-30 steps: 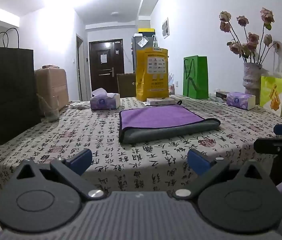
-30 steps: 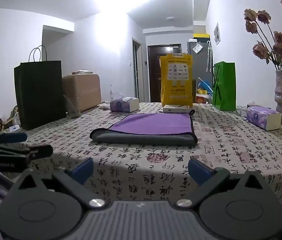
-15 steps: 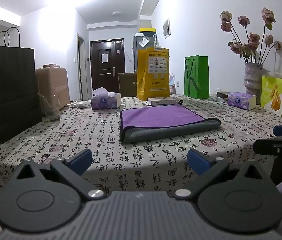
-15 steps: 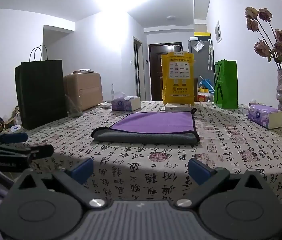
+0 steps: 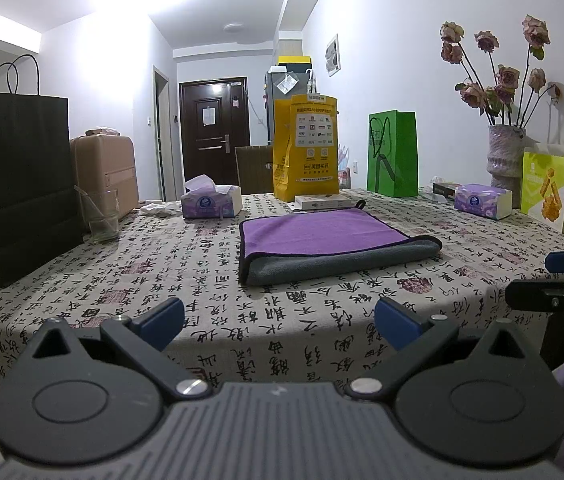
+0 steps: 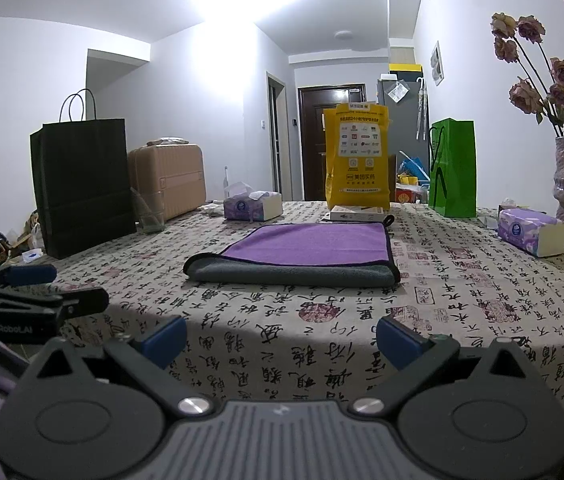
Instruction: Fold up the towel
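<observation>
Very little had changed in the last second. The towel (image 5: 329, 242) lay on the table (image 5: 82, 280) exactly as it had a second before, already doubled over once, purple face up with the grey underside showing along the fold nearest the person. It sat in the middle of the table, well back from the near edge, with the small white box (image 5: 321, 201) and the yellow bag (image 5: 305, 152) just beyond its far edge.

Both tools had only crept a shade closer. The left gripper (image 5: 278, 320) hovered off the near edge of the table with its blue-tipped fingers spread wide and nothing between them. The right gripper (image 6: 280, 338) hung level beside it, likewise spread and empty, well apart from the cloth. Each showed at the side of the other's view, so they stood shoulder to shoulder facing the fold.

To me that looked like a pause between folds: one fold done, neither tool yet reaching for the cloth. The next fold would call for both to travel forward over the near edge and take hold of the towel. The cloth looked thick and soft, so I judged a doubled corner would need a deep bite.
</observation>
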Tool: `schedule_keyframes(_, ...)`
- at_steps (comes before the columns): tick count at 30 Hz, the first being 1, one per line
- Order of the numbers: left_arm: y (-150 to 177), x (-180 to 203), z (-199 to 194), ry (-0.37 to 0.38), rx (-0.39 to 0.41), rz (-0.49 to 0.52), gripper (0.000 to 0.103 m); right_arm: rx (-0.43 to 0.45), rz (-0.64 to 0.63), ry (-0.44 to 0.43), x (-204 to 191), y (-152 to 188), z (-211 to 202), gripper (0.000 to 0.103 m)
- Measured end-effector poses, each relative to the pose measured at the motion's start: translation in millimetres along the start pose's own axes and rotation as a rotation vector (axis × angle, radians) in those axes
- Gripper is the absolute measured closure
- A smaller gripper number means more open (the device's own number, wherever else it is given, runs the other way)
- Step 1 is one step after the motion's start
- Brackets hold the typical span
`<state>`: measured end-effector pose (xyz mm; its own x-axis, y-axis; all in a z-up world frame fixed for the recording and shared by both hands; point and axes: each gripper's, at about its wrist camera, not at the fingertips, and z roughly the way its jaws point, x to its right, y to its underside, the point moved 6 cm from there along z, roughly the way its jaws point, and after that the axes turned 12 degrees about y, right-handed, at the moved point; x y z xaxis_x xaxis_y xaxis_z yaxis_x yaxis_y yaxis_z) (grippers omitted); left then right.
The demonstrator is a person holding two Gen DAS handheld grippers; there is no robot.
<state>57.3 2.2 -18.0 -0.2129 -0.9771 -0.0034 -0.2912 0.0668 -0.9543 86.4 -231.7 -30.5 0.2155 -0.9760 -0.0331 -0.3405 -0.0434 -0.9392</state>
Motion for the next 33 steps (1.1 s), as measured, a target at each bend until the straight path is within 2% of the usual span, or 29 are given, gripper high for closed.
schedule_keyframes(33,-0.8,-0.3,-0.4,-0.006,0.004,0.001,0.0,0.004,-0.006,-0.001,0.3,-0.7,-0.1,0.001)
